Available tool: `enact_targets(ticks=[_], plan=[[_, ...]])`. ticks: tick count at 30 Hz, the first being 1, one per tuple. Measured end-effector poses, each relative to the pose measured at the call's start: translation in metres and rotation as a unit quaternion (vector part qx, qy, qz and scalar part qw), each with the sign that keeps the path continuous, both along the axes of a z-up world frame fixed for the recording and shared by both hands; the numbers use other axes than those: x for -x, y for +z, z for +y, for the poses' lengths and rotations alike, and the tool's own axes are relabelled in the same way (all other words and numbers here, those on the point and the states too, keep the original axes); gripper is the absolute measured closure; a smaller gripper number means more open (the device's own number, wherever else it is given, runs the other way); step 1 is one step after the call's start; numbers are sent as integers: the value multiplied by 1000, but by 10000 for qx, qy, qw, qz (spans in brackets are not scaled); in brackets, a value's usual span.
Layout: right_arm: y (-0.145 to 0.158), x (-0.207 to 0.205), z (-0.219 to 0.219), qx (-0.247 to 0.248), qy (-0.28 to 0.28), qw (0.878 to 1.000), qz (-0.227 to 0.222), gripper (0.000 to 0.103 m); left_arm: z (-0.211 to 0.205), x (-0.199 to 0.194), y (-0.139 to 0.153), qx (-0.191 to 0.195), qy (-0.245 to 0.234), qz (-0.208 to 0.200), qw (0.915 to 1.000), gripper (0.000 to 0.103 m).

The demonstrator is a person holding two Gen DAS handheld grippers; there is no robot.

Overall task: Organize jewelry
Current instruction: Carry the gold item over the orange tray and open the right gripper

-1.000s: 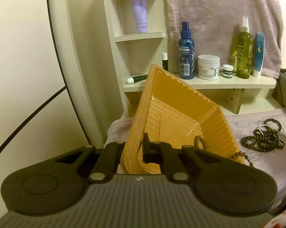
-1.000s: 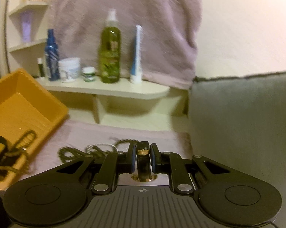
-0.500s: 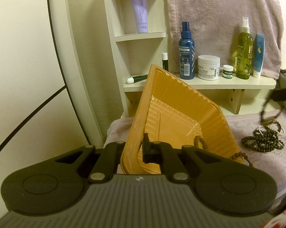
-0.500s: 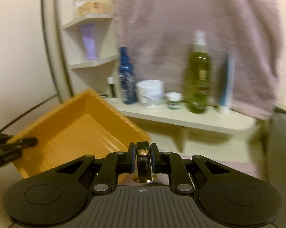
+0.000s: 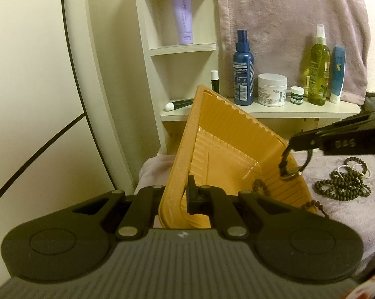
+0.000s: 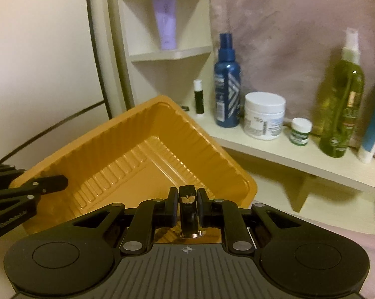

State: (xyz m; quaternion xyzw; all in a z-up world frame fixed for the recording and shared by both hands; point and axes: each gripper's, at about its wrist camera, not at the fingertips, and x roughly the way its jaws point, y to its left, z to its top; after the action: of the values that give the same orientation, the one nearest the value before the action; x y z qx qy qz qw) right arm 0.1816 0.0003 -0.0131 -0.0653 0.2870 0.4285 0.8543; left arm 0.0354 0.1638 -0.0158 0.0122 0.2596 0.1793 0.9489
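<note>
An orange plastic tray (image 5: pixel 227 134) is tilted up, its rim clamped in my left gripper (image 5: pixel 177 196), which is shut on it. The tray also shows in the right wrist view (image 6: pixel 117 154). My right gripper (image 6: pixel 186 199) is shut on a dark bangle with a gold edge (image 6: pixel 187 214) and holds it over the tray's near right rim. In the left wrist view the bangle (image 5: pixel 293 164) hangs from the right gripper's fingers (image 5: pixel 302 142). A bead bracelet (image 5: pixel 261 184) lies inside the tray. A pile of dark bead bracelets (image 5: pixel 342 186) lies on the mauve cloth to the right.
A cream shelf (image 5: pixel 274 109) behind the tray holds a blue spray bottle (image 5: pixel 243 72), a white jar (image 5: pixel 272 89), a small green-labelled pot (image 5: pixel 297 96), a green bottle (image 5: pixel 318 69) and a blue tube (image 5: pixel 338 74). A pink towel (image 5: pixel 287 12) hangs above. Corner shelves hold a lilac tube (image 5: pixel 183 17).
My right gripper has swung left from the bracelet pile with the bangle and now reaches over the tray. My left gripper and the tray have stayed still.
</note>
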Motion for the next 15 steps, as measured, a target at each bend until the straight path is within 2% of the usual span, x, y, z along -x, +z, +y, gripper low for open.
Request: enact_targets(ticks=[7, 9, 10, 11, 12, 15], plan=[[-11, -2, 10, -38, 143, 9997, 190, 87, 1, 0, 0, 23, 11, -7, 10000, 97], [-11, -1, 12, -86, 215, 9996, 168, 84, 1, 0, 0, 21, 8, -8, 10000, 97], [-10, 0, 11, -116, 201, 9996, 148, 69, 1, 0, 0, 30, 5, -11, 10000, 97], [-9, 0, 9, -167, 154, 9997, 116, 49, 2, 1, -1, 35, 7, -12, 10000, 97], [-8, 0, 6, -244, 98, 9996, 88, 43, 2, 1, -1, 36, 8, -11, 10000, 97], [-2, -1, -6, -341, -89, 9994, 60, 43, 2, 1, -1, 39, 10, -18, 10000, 97]])
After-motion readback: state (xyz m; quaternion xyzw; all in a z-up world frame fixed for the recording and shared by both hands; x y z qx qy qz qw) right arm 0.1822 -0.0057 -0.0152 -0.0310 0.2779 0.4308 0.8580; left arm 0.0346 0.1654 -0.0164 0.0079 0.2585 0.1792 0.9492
